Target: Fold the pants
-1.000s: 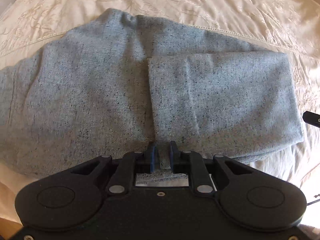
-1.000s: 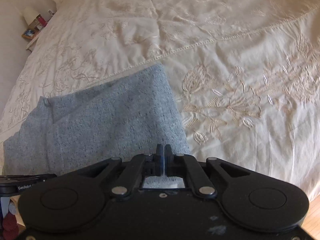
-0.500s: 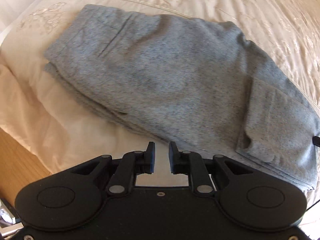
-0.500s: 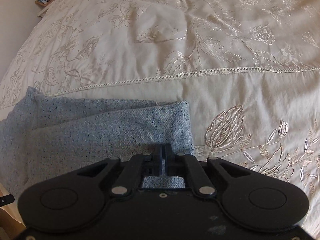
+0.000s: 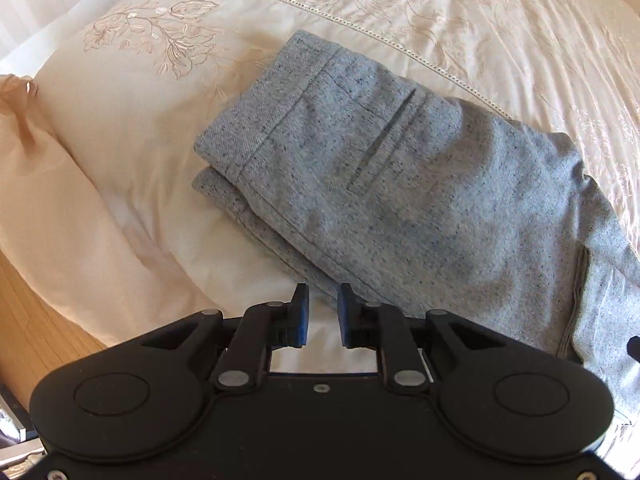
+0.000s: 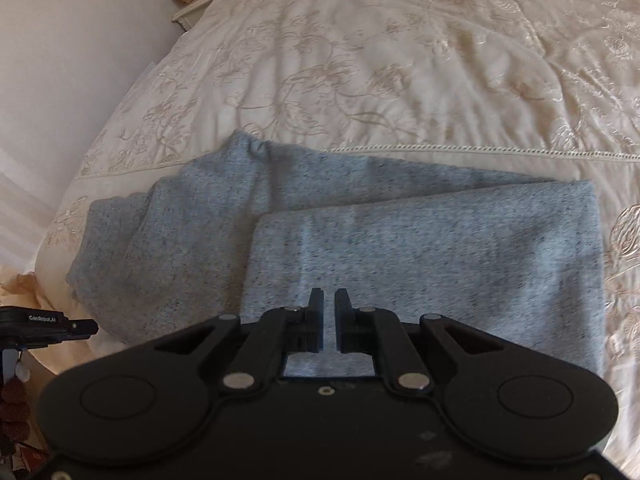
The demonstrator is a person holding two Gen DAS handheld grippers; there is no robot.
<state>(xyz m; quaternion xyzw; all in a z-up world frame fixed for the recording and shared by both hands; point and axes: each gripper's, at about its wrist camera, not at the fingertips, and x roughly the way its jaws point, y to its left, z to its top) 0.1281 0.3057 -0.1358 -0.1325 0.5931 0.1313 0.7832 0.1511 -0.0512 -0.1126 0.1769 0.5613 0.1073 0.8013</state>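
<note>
Since the earlier frames: left tool (image 5: 322, 309) let go of the leg hem and swung over to the waist end; right tool (image 6: 328, 314) drawn back from the fold edge, jaws just been opening, nothing between them. Both now part-open and empty. Pants (image 5: 400, 200) flat on the bed (image 5: 500, 20) near its corner, legs already laid back once over the seat, waistband stacked in two layers. Likely left: one more fold, waist end across to the folded end, then a tidy-up of the uneven edges. Judged roughly half done.

Soft daylight; fisheye warp, slight blur
</note>
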